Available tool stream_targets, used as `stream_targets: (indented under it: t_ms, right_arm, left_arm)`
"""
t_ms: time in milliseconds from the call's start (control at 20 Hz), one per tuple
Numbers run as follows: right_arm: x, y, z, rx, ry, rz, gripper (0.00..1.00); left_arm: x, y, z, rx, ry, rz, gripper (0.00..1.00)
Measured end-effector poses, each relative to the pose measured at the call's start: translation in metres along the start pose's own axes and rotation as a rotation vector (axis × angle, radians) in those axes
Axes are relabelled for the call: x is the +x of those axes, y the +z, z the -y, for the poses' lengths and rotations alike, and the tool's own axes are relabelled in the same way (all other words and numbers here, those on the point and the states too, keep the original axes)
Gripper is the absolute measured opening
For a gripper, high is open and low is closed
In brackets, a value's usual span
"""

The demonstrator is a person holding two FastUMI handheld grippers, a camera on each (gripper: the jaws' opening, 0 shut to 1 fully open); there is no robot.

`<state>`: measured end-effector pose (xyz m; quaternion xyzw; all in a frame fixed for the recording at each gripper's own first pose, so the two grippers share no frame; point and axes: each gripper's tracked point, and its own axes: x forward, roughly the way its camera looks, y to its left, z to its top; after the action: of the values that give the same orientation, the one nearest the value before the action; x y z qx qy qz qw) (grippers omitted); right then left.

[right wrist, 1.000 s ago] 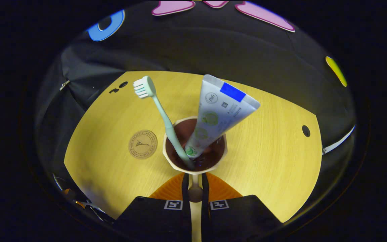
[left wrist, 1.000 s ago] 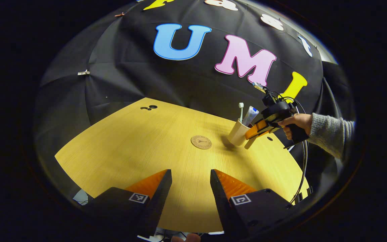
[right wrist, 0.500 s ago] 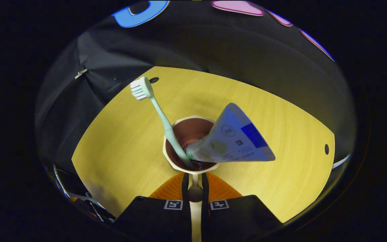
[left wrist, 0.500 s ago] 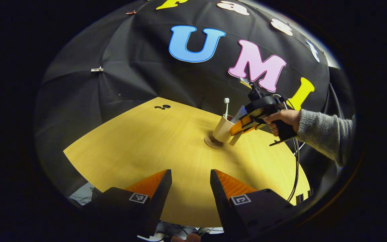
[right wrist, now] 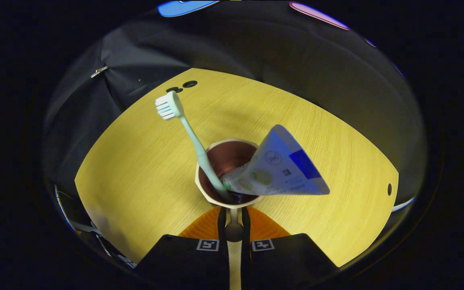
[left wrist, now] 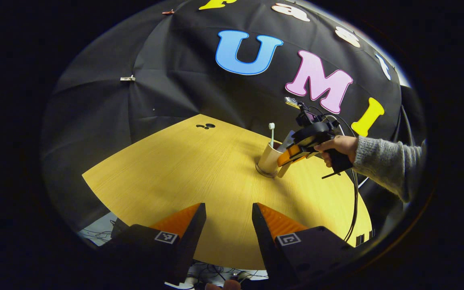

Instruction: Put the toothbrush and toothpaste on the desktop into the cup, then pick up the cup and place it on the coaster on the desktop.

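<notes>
A beige cup (left wrist: 269, 160) stands upright over the round coaster (left wrist: 262, 173), whose edge just shows under its base. Whether the base touches the coaster I cannot tell. In the right gripper view I look down into the cup (right wrist: 212, 198), which has a brown inside. A pale green toothbrush (right wrist: 185, 129) leans left in it and a white toothpaste tube (right wrist: 280, 171) leans right. My right gripper (right wrist: 234, 215) is shut on the cup's handle; a hand holds that gripper (left wrist: 296, 150) beside the cup. My left gripper (left wrist: 228, 219) hangs open over the table's near edge.
The yellow wooden table (left wrist: 183, 169) has small dark holes at the far left (left wrist: 205, 126) and one near its right edge (right wrist: 389, 189). A grey sleeve (left wrist: 385, 161) and a cable (left wrist: 355, 201) reach in from the right.
The right gripper carried the cup left to the coaster and lowered it over it. The toothpaste tube tipped over to the right inside the cup. The left gripper stayed open.
</notes>
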<state>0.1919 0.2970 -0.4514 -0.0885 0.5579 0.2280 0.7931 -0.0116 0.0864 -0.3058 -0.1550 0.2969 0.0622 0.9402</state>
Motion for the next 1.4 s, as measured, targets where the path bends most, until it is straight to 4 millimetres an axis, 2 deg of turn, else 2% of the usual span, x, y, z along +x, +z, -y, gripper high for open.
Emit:
stream_targets:
  t_ms: [200, 400, 450, 500, 550, 600, 650, 700, 750, 850, 950, 1050, 1100, 1150, 1200, 1250, 1350, 1400]
  right_arm:
    - [0.001, -0.001, 0.001, 0.002, 0.000, -0.005, 0.15]
    - [-0.008, -0.006, -0.003, 0.010, -0.009, 0.005, 0.25]
    - [-0.008, -0.008, -0.004, 0.018, -0.003, 0.000, 0.20]
    - [-0.005, -0.007, -0.002, 0.023, 0.000, -0.004, 0.27]
    - [-0.007, -0.004, -0.001, 0.030, -0.001, 0.008, 0.22]
    - [-0.011, 0.000, 0.000, 0.037, -0.002, 0.024, 0.31]
    - [-0.015, 0.003, 0.001, 0.045, -0.003, 0.039, 0.35]
    - [-0.018, 0.003, 0.002, 0.050, -0.004, 0.044, 0.31]
    - [-0.022, 0.001, 0.006, 0.057, -0.015, 0.039, 0.35]
    - [-0.027, 0.005, 0.006, 0.070, -0.007, 0.067, 0.36]
    - [-0.043, 0.013, 0.006, 0.090, 0.004, 0.130, 0.35]
    - [-0.069, 0.022, 0.003, 0.118, 0.032, 0.208, 0.39]
    - [-0.085, 0.029, 0.001, 0.130, 0.049, 0.260, 0.41]
    - [-0.102, 0.036, 0.000, 0.133, 0.059, 0.315, 0.48]
    - [-0.123, 0.042, 0.000, 0.132, 0.060, 0.372, 0.46]
    - [-0.142, 0.046, 0.001, 0.130, 0.060, 0.425, 0.55]
    - [-0.181, 0.048, 0.002, 0.139, 0.054, 0.508, 0.63]
    - [-0.200, 0.049, 0.003, 0.149, 0.056, 0.550, 0.63]
  left_arm:
    - [0.003, 0.002, 0.000, -0.004, -0.001, 0.002, 0.75]
    - [0.005, 0.007, 0.004, 0.008, -0.003, 0.010, 0.75]
    - [0.004, 0.008, 0.005, 0.009, -0.003, 0.011, 0.75]
    - [0.004, 0.008, 0.006, 0.009, -0.003, 0.012, 0.75]
    - [0.004, 0.009, 0.006, 0.010, -0.005, 0.012, 0.75]
    - [0.003, 0.008, 0.007, 0.011, -0.004, 0.012, 0.75]
    - [0.002, 0.010, 0.007, 0.013, -0.005, 0.012, 0.75]
    - [0.001, 0.010, 0.008, 0.016, -0.006, 0.014, 0.75]
    - [0.000, 0.013, 0.008, 0.019, -0.005, 0.016, 0.75]
    - [-0.004, 0.016, 0.008, 0.027, -0.006, 0.023, 0.75]
    - [-0.007, 0.021, 0.011, 0.038, -0.007, 0.026, 0.75]
    - [-0.012, 0.027, 0.013, 0.047, -0.009, 0.030, 0.75]
    - [-0.016, 0.030, 0.016, 0.054, -0.013, 0.034, 0.75]
    - [-0.018, 0.036, 0.021, 0.060, -0.016, 0.040, 0.75]
    - [-0.020, 0.042, 0.025, 0.066, -0.025, 0.044, 0.75]
    - [-0.022, 0.049, 0.030, 0.069, -0.030, 0.052, 0.75]
    - [-0.028, 0.064, 0.043, 0.081, -0.048, 0.068, 0.75]
    - [-0.031, 0.072, 0.050, 0.091, -0.058, 0.081, 0.75]
